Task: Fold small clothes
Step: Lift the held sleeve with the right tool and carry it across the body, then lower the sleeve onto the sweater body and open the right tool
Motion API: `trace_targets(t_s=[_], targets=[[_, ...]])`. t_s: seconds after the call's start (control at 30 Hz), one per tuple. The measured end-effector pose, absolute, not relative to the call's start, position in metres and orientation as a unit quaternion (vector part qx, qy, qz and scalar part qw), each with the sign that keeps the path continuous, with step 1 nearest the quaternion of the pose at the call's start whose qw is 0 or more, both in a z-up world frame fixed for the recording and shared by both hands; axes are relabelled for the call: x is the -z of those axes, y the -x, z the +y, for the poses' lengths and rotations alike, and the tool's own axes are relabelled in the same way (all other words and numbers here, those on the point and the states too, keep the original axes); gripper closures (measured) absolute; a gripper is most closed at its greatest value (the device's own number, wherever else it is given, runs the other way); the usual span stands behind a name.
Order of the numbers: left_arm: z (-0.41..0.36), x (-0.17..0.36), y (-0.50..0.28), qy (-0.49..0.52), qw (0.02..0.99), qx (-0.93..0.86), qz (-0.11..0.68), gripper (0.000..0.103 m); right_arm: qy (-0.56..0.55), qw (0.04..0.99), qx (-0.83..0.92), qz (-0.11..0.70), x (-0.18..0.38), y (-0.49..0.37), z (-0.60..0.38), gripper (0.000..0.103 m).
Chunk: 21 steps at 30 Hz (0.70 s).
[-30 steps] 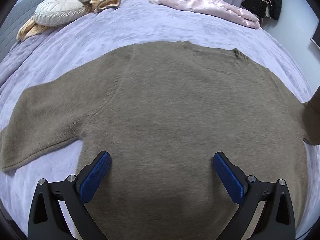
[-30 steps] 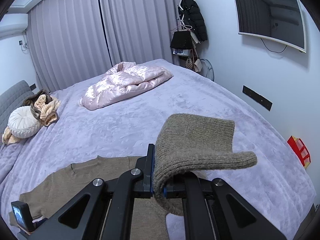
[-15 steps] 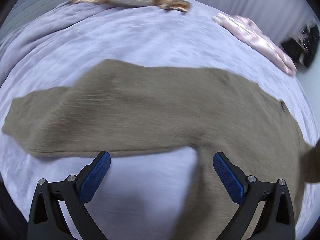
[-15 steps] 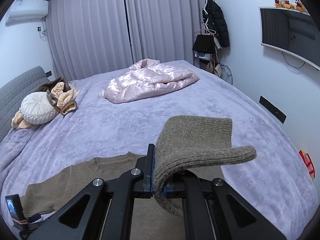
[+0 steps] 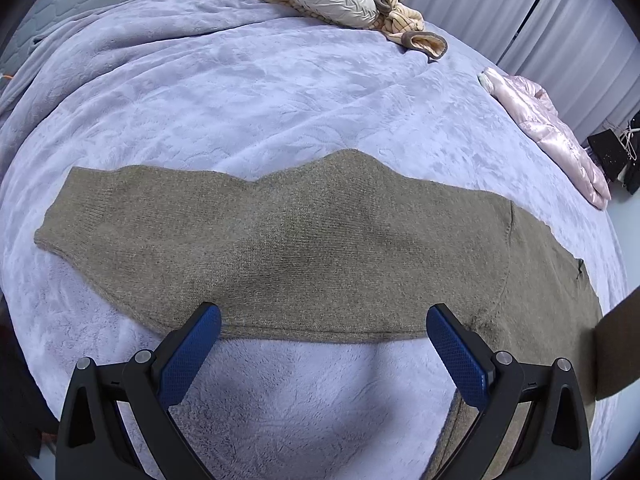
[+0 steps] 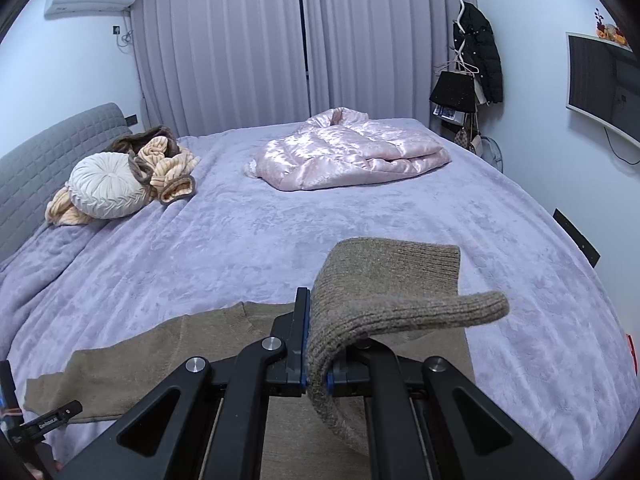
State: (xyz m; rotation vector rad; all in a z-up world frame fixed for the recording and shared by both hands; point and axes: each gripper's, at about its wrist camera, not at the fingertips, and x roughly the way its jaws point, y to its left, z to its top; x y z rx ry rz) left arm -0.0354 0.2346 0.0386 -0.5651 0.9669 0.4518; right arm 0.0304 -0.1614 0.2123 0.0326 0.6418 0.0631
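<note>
A taupe knitted sweater (image 5: 320, 248) of soft, fuzzy wool lay spread flat on the bed (image 5: 248, 92), one long sleeve (image 5: 160, 220) stretched out sideways to a ribbed cuff at its end. The bed's cover was a plush lilac fleece with a crushed, mottled nap. The left tool (image 5: 323, 344) hung above the near edge of that sleeve with its two blue, cross-hatched pads (image 5: 192, 352) standing wide apart, gripping nothing and pressing on nothing; only bare fleece and the sleeve's lower hem showed between them. The right tool (image 6: 317, 364) was clamped tight on the sweater's other sleeve (image 6: 384, 292), whose thick ribbed cuff rose from the pinched jaws, folded over and drooped to the right in a rounded tongue, lifted clear of the bed. Below and left of it the sweater's body (image 6: 160, 348) lay flat, its neckline notch visible. Farther across the bed, well apart from the sweater, sat a round pleated cream cushion (image 6: 106, 186) nestled in a rumpled heap of striped beige and brown clothes (image 6: 168, 160), and a shiny, quilted pink satin jacket (image 6: 348, 148) lay crumpled near the far edge. Nothing lay on the sweater. Behind stood a grey quilted headboard (image 6: 44, 160), pleated grey curtains (image 6: 240, 40), and a rack with a black coat (image 6: 482, 52).
</note>
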Motion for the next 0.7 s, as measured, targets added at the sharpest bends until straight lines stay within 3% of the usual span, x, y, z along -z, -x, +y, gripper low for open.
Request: trace_targets(t_s=[0.7], targets=[[0.268, -0.045, 0.049, 0.274, 0.825, -0.215, 0.445, 0.0, 0.038, 0.935, -0.094, 0.34, -0.183, -0.038, -0.051, 0.097]])
